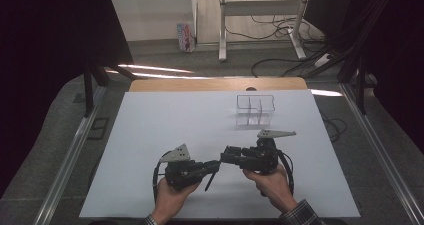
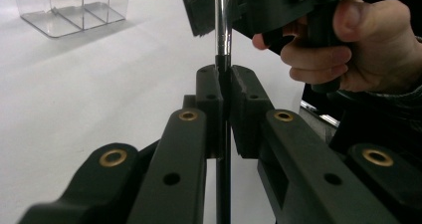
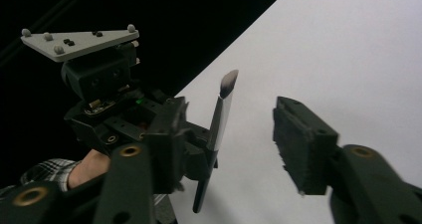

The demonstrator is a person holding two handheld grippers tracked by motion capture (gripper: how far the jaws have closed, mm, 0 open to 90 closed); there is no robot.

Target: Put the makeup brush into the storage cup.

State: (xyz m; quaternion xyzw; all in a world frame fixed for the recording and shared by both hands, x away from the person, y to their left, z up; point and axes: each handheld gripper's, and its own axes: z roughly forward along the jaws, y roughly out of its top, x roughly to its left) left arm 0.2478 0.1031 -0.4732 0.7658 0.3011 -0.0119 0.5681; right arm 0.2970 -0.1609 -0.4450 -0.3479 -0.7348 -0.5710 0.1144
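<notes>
High view: the clear divided container (image 1: pixel 255 110) stands on the white table (image 1: pixel 150 135) beyond my two tongs, its compartments appearing empty, though its transparent walls are hard to make out. My left gripper (image 1: pixel 212 168) is clamped on the makeup brush (image 1: pixel 212 177), which sits near the table's front edge, between my two hands. Left gripper view: the brush (image 2: pixel 222 59) runs straight up through the closed jaws, black handle below, silver ferrule above; its top is cut off by the frame edge. Right gripper view: the brush (image 3: pixel 219 119) stands tilted, bristle tip uppermost, long axis running from lower left to upper right. My right gripper (image 3: pixel 219 129) has its jaws apart on either side of the ferrule, not yet touching it. My left hand (image 3: pixel 89 167) is largely hidden behind the left gripper's body.
</notes>
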